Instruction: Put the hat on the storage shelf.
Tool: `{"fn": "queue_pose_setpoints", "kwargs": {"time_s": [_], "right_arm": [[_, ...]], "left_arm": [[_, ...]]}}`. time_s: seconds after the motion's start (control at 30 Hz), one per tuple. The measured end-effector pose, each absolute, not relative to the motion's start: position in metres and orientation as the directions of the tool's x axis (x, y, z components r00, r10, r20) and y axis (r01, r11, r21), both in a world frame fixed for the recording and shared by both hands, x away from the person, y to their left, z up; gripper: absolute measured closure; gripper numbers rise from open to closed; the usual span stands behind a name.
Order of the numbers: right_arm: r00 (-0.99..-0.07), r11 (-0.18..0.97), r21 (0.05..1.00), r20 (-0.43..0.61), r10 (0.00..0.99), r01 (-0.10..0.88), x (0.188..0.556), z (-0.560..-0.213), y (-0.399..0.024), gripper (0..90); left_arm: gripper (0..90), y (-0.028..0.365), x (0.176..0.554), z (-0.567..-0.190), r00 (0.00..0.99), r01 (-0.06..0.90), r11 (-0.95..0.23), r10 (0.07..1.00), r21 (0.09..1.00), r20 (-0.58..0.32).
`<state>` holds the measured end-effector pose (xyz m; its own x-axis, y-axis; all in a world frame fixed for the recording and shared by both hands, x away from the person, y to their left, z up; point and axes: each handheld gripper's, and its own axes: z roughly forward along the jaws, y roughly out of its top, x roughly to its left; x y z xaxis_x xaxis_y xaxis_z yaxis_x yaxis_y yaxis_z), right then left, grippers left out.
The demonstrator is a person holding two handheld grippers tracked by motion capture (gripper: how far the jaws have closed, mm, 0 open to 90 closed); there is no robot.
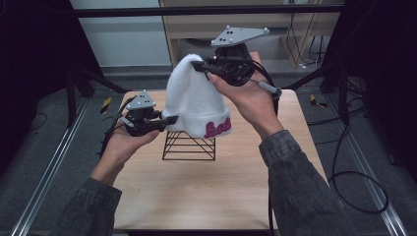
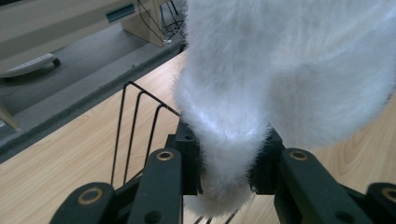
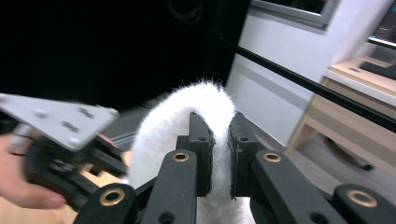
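One white fleecy hat (image 1: 195, 105) is held up in the air above the middle of the wooden table (image 1: 231, 182), stretched between two grippers. It is seen as soft, limp and very light; the fabric folds wherever it is pinched, so it will hang and sag from any point where it is taken. A pink embroidered word (image 1: 218, 130) is placed on the cuff at about 5 o'clock of the hat. The thick folded cuff is judged the best place for a hold, because there the cloth is doubled and slips less; the fluffy pile could slide out of a weak pinch.

The left gripper (image 1: 169, 120) is closed on the cuff edge at 8 o'clock of the hat, and in the left gripper view the white fur is squeezed between its jaws. The right gripper (image 1: 197, 65) is clamped on the crown at 12 o'clock. Under the hat, a black wire rack (image 1: 189, 146) stands on the table, close below the cuff; contact cannot be told.
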<state>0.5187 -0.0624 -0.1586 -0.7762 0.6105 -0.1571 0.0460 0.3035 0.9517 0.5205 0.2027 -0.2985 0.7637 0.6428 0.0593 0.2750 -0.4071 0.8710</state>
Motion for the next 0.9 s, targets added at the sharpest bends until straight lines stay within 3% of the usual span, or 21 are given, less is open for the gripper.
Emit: {"fn": "queue_pose_setpoints", "kwargs": {"time_s": [0.4, 0.9], "right_arm": [[-0.705, 0.286, 0.948, -0.105, 0.702, 0.144, 0.551, -0.176, -0.073, 82.4], [-0.699, 0.283, 0.944, -0.088, 0.71, 0.169, 0.563, -0.191, -0.07, 82.4]], "left_arm": [[69.8, 0.215, 0.529, -0.295, 0.71, 0.304, -0.344, 0.703, 0.888, 0.029], [70.1, 0.224, 0.542, -0.299, 0.663, 0.308, -0.337, 0.747, 0.889, 0.053]]}}
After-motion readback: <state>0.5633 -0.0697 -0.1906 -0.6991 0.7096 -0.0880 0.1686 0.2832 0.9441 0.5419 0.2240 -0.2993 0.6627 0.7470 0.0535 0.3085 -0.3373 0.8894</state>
